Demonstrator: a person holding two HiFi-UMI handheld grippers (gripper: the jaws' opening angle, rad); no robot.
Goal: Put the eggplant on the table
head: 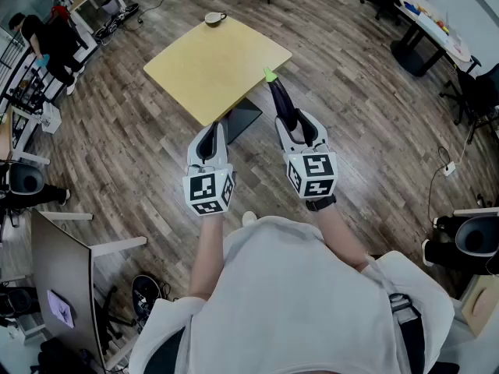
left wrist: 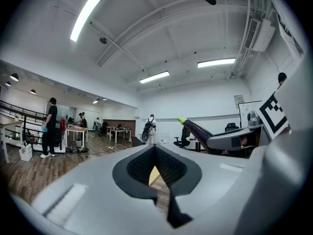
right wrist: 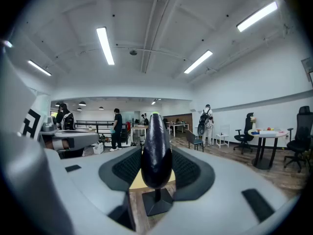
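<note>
Yellow table (head: 210, 65) is standing just ahead, mostly bare, leaving room for a set-down. Left gripper (head: 209, 140) is idling level alongside, jaws together, holding nothing. Right gripper (head: 294, 125) is tilting slightly down, jaws clamping the eggplant (head: 281, 100) by its fat end, stem tip pointing toward the table's near edge. A cup (head: 214, 18) is sitting at the far edge, well apart.
</note>
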